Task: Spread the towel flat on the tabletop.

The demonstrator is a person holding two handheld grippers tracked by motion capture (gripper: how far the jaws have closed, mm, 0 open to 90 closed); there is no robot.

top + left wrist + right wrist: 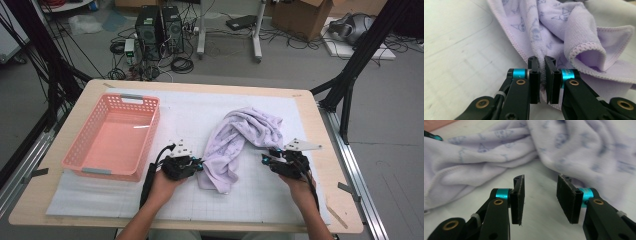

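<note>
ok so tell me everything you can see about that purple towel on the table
The towel is pale lilac terry-like cloth with a faint printed cartoon pattern and a stitched hem. It lies crumpled in a loose, folded heap on the white gridded mat, right of the pink basket and apart from it. The left gripper is shut on a hemmed edge at the heap's near left side. The right gripper stands open just short of the cloth on the right, its pads not pressing on it.

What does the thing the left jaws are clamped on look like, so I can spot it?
On the white mat, right of the pink basket, lies a crumpled towel. It is pale lilac with faint cartoon prints and a stitched hem, the sole cloth there, lying between the left gripper and the right gripper.
</note>
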